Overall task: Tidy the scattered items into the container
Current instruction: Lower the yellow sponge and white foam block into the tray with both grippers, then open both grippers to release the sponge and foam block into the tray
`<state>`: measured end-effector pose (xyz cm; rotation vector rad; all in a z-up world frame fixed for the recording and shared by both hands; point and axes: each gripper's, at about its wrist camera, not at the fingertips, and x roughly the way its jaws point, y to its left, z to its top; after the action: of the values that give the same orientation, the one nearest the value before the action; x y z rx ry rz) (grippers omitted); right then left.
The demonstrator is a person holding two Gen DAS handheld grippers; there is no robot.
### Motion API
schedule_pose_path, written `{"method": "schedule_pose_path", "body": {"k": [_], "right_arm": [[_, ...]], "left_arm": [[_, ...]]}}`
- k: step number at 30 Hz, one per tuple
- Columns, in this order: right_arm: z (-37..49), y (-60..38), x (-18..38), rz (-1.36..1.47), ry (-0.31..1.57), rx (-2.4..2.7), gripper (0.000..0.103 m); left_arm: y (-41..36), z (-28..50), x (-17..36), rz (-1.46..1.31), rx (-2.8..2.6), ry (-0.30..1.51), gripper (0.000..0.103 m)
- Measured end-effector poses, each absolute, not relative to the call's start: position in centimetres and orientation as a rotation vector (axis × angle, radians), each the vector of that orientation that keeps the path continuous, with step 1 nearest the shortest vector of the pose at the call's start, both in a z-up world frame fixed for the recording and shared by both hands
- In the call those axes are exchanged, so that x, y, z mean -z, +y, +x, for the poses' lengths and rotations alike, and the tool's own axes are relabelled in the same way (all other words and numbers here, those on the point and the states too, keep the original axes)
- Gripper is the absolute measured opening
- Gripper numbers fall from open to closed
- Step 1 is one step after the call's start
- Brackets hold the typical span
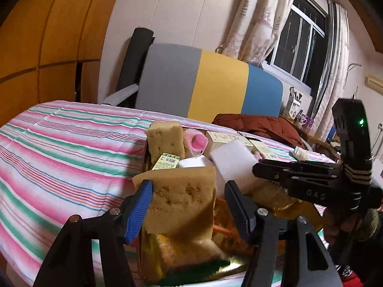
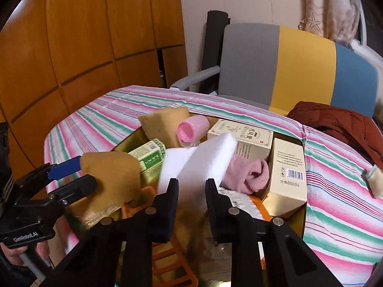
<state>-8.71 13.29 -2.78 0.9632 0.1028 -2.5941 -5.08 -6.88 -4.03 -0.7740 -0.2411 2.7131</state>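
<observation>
A gold container (image 2: 302, 215) on the striped bed holds boxes, sponges, a pink roller (image 2: 191, 129) and a pink sock (image 2: 249, 174). My left gripper (image 1: 189, 189) straddles an upright tan sponge (image 1: 182, 205) over the container. Its blue pad (image 1: 141, 208) lies against the sponge's left side, and a sliver of gap shows at the black finger (image 1: 237, 205). My right gripper (image 2: 192, 184) is shut narrow on the lower end of a tilted white sponge (image 2: 210, 157). A small pale roll (image 2: 375, 179) lies on the bed outside the container.
A red-brown jacket (image 2: 340, 124) lies on the bed to the right, and a grey, yellow and blue chair (image 2: 299, 67) stands behind the bed. Wooden wardrobe doors (image 2: 83, 35) are at the left. A hand (image 2: 36, 251) holds the left gripper's handle.
</observation>
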Motion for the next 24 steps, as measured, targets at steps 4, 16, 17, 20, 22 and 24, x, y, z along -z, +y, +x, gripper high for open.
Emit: {"method": "schedule_pose_path", "body": {"k": [4, 16, 17, 20, 22, 24], "right_arm": [[-10.2, 13.2, 3.2, 0.973, 0.109, 2.611, 0.02], [-11.4, 12.4, 4.7, 1.037, 0.11, 2.488, 0.021], [-11.5, 12.3, 4.8, 1.048, 0.11, 2.489, 0.021], [-11.7, 12.4, 4.9, 1.055, 0.101, 2.498, 0.021], [-11.5, 12.6, 4.7, 1.038, 0.085, 2.507, 0.021], [-11.4, 12.9, 4.5, 1.019, 0.058, 2.513, 0.022]], "left_arm": [[-5.9, -5.7, 4.0, -0.752, -2.749, -0.207, 0.063], [-4.8, -5.4, 6.1, -0.836, -2.8, -0.056, 0.064], [-4.6, -5.3, 6.0, -0.832, -2.8, -0.035, 0.064], [-5.5, -5.4, 5.6, -0.83, -2.741, -0.152, 0.064], [-6.5, -5.2, 5.3, -0.819, -2.691, -0.259, 0.065], [-7.1, -4.8, 5.2, -0.814, -2.685, -0.297, 0.066]]}}
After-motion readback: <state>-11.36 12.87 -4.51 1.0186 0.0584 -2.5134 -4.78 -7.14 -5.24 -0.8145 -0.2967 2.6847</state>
